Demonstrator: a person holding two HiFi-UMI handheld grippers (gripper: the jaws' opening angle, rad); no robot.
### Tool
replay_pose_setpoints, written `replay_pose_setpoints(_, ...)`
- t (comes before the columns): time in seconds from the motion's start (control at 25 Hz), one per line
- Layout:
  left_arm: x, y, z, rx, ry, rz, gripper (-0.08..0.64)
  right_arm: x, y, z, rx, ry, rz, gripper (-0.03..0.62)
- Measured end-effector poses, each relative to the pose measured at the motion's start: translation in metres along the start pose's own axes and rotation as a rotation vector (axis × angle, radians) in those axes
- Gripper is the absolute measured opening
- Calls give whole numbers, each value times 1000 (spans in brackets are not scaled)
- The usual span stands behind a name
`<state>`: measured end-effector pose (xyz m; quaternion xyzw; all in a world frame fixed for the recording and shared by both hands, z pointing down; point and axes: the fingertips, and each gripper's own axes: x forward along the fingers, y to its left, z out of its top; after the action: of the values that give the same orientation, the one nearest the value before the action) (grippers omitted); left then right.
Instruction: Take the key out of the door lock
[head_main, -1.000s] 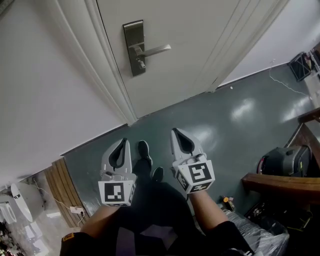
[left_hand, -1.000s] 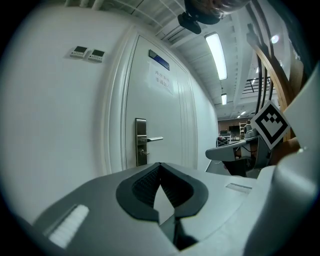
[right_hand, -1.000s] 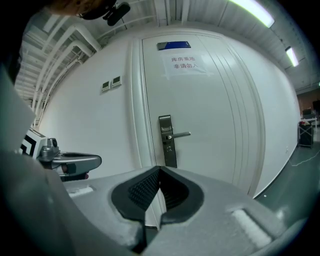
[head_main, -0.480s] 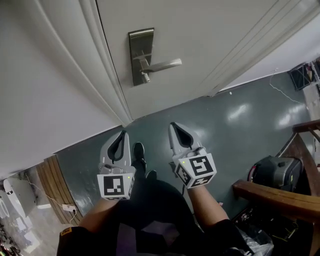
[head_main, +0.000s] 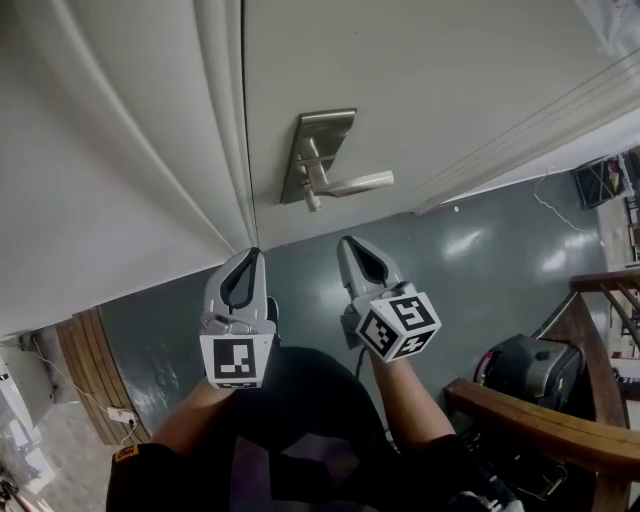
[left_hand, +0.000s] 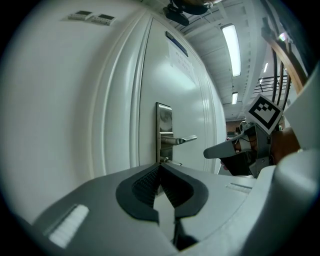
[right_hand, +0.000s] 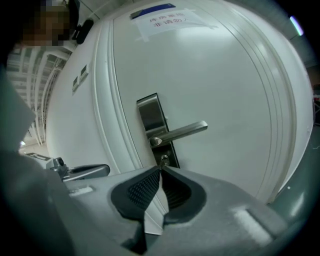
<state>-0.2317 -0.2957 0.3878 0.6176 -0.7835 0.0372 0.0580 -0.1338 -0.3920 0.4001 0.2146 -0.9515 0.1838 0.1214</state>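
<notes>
A brushed-metal lock plate (head_main: 318, 155) with a lever handle (head_main: 355, 184) sits on the white door (head_main: 450, 90). A small key (head_main: 312, 203) sticks out of the plate just under the lever. In the right gripper view the key (right_hand: 163, 160) shows right above my right gripper (right_hand: 161, 169), which is shut and empty, a short way off the door. My left gripper (head_main: 247, 255) is also shut with nothing in it, level with the right gripper (head_main: 347, 243) and in front of the door frame. In the left gripper view the plate (left_hand: 164, 132) stands beyond the left gripper (left_hand: 160, 165).
The moulded door frame (head_main: 225, 120) runs left of the lock. A paper notice (right_hand: 167, 20) is stuck high on the door. Dark green floor (head_main: 470, 270) lies below. A wooden rail (head_main: 540, 415) and a black bag (head_main: 520, 365) stand at the right.
Both grippers have come closer to the door together. The lock plate has grown larger and slid lower and to the right in the head view. Both jaws stay shut.
</notes>
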Motion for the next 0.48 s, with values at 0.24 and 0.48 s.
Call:
replay_pose_setpoints(0.24,25,17,-10,9,15,-26,63,33,-9,3,153,7,37,71)
replay_pose_setpoints(0.48,33,22,-10,22,11,-33,57,59,-16,-9,428,43,133,107)
